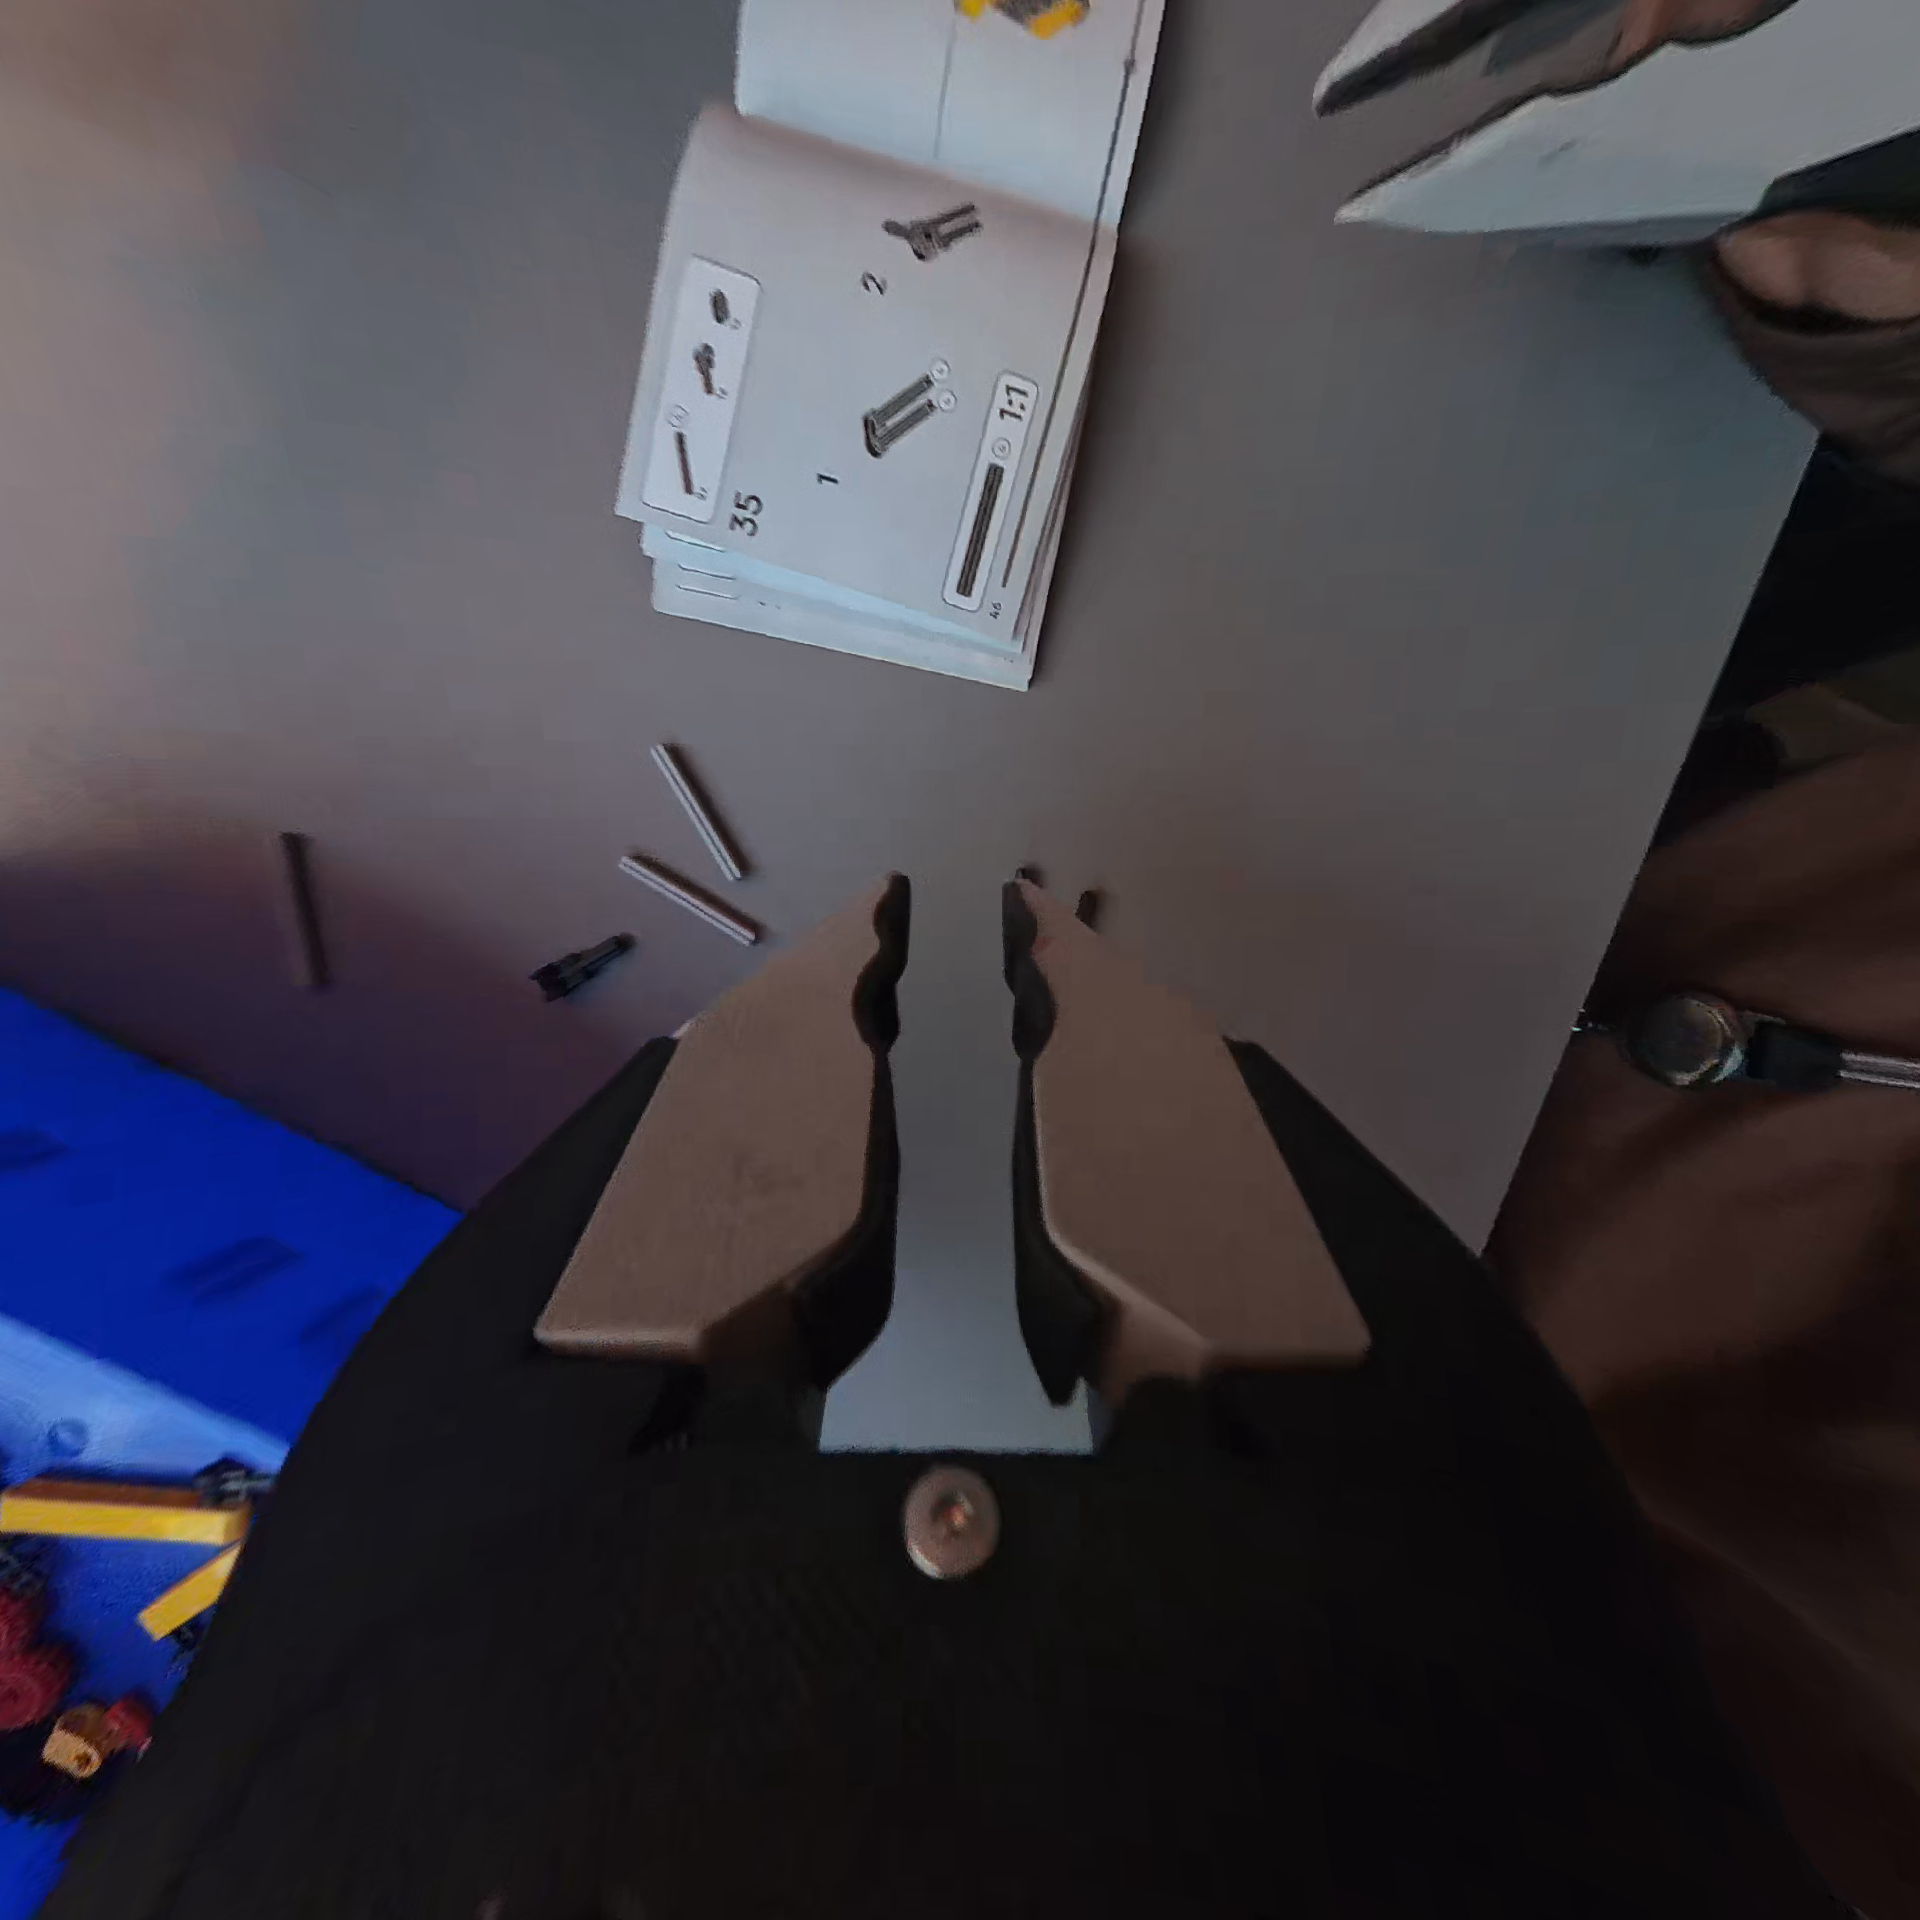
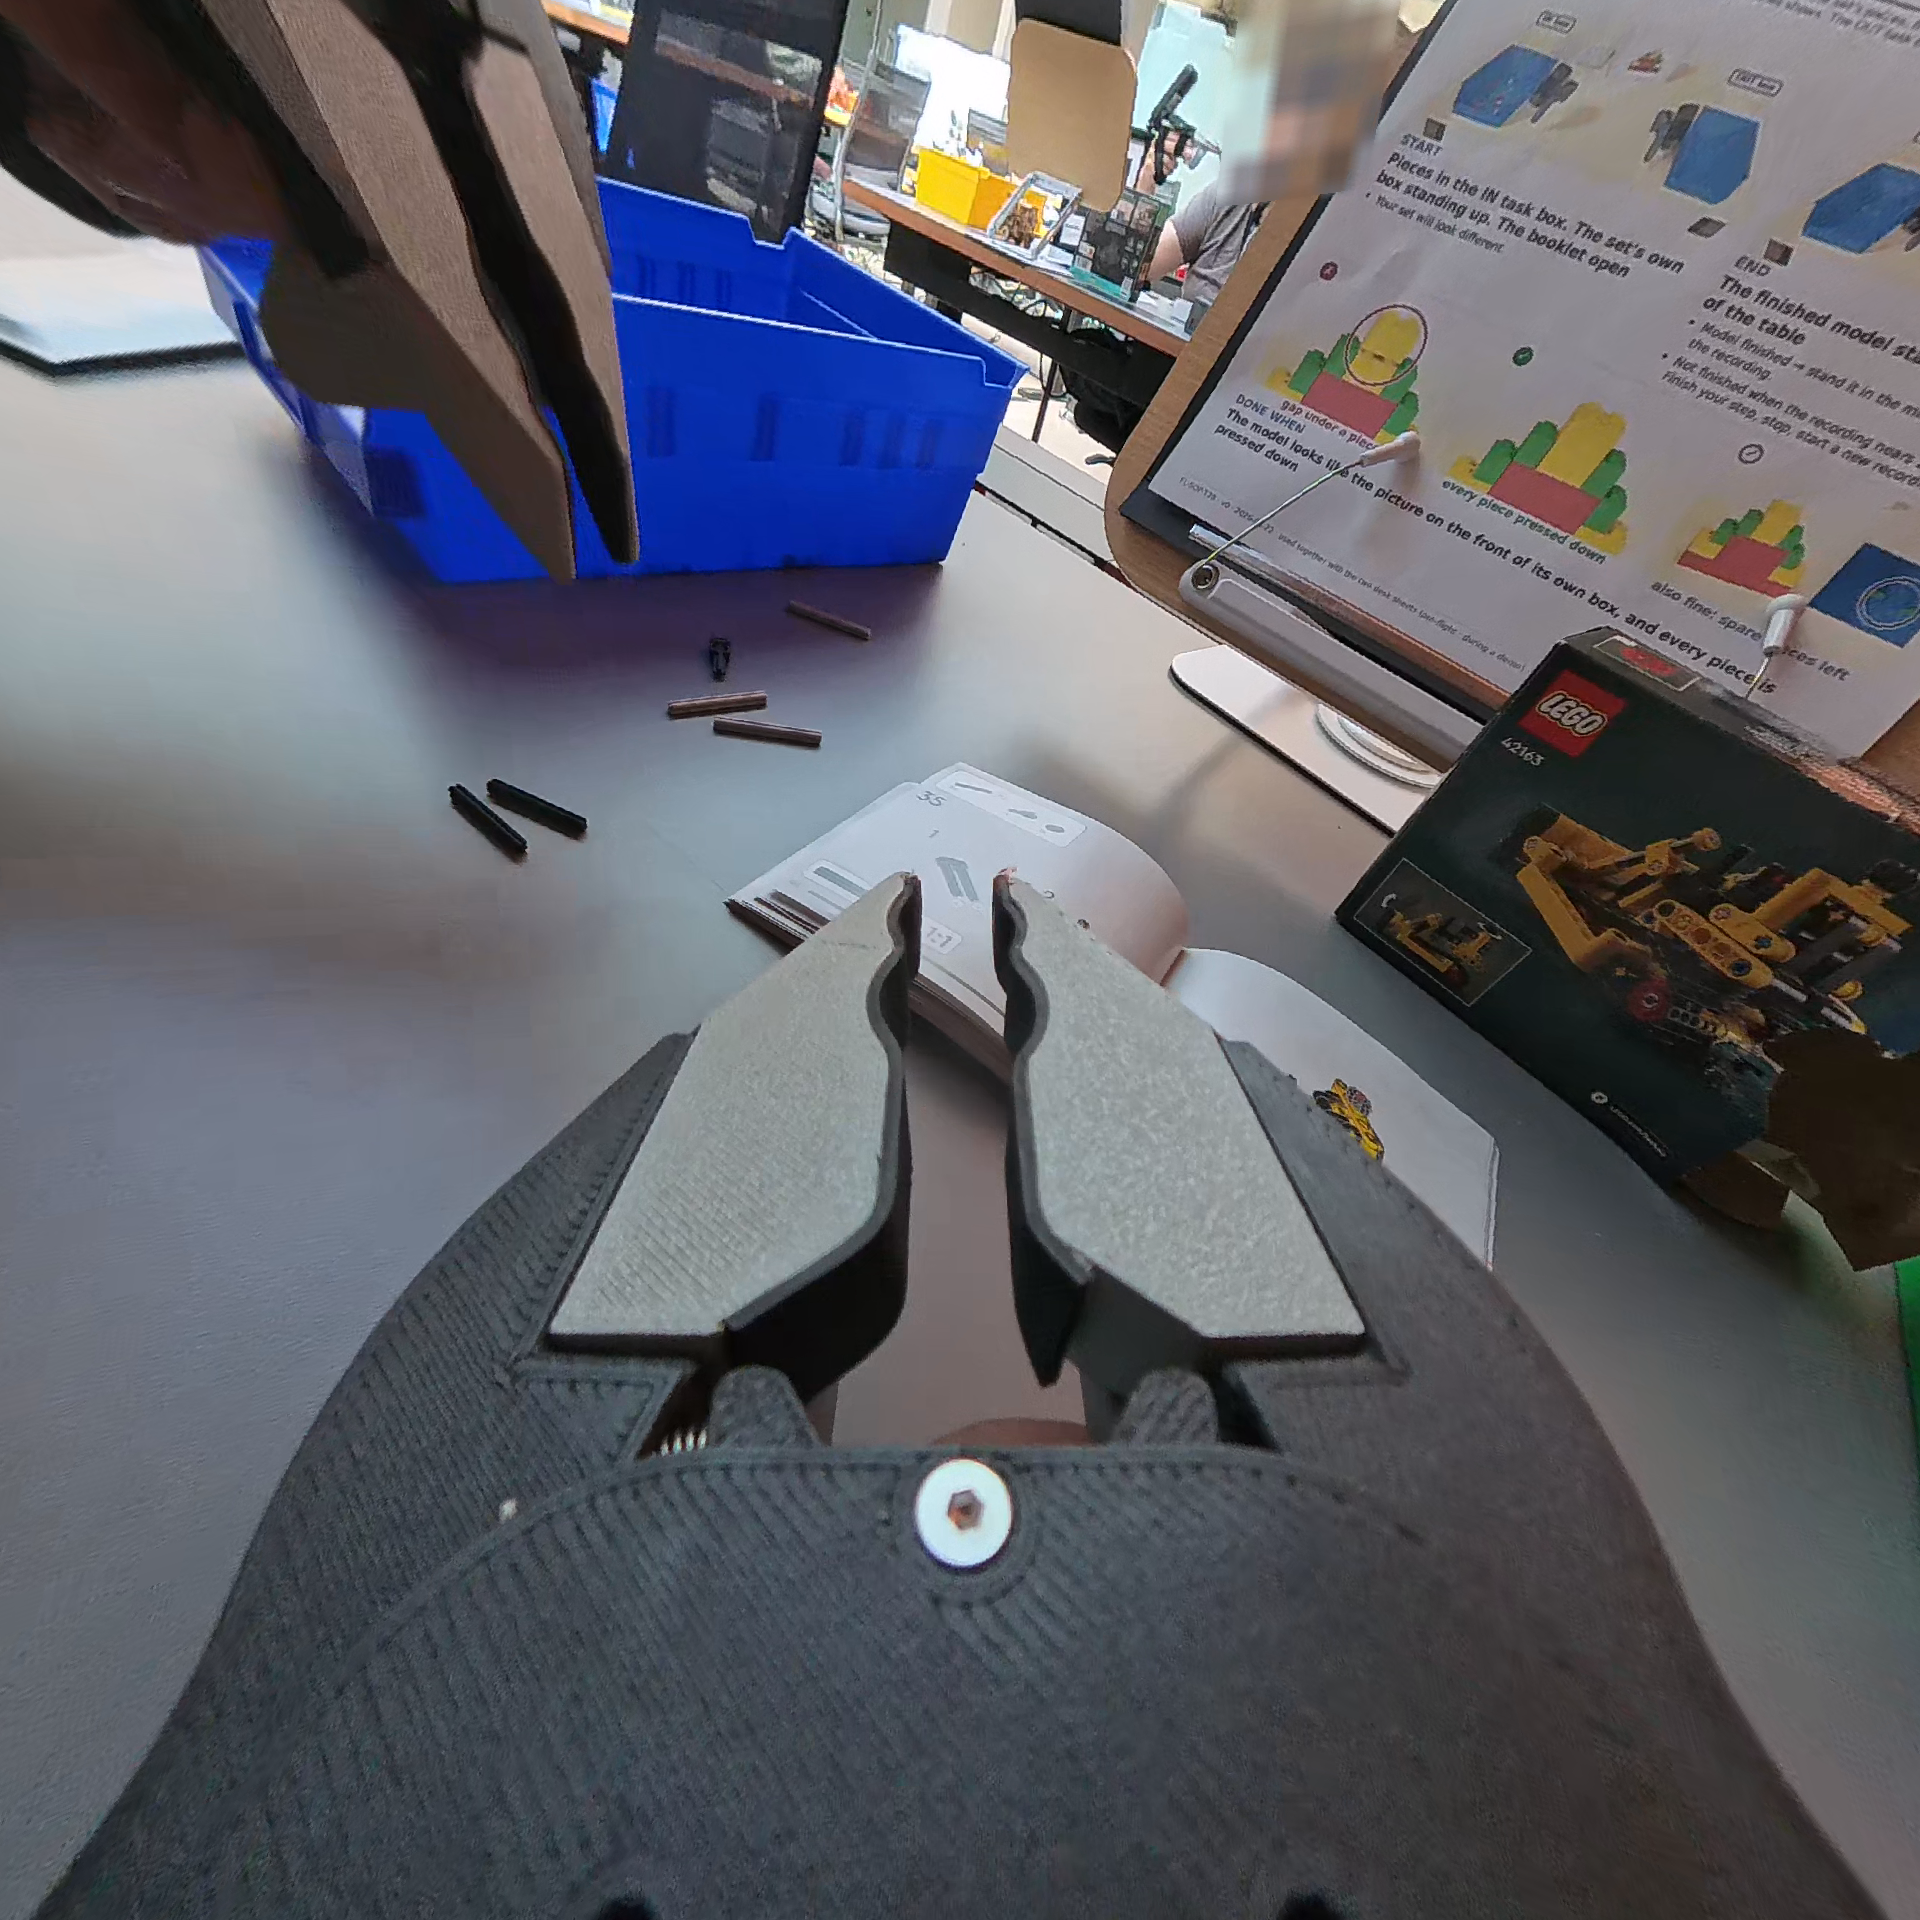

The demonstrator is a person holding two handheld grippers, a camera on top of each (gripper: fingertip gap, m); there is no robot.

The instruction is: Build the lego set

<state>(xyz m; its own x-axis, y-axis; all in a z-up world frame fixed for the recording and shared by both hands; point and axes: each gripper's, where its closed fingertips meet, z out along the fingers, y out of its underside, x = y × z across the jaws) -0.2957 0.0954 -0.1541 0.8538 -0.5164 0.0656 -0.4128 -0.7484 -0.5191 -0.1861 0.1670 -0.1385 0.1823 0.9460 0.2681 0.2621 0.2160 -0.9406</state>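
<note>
My left gripper is open and empty, hovering over the grey table. Two black axles peek out beside its right fingertip; they lie side by side in the right wrist view. Two grey-brown axles, a darker axle and a small black pin lie loose nearby. The open instruction booklet lies beyond. My right gripper is open and empty, low over the booklet. The left gripper hangs at top left there.
A blue bin holds yellow beams and red gears. The set's box lies at the right, in front of an instruction sheet on a stand. The table edge runs along the right. A person sits far behind. The left gripper's tips are roughly 15 cm from the right gripper's. The small black pin lies some 10 cm from my left tips, 20 cm from my right tips. It is also in sight in the right wrist view. The darker axle lies some 15 cm from my left tips, 25 cm from my right tips. Look for it in the right wrist view too.
</note>
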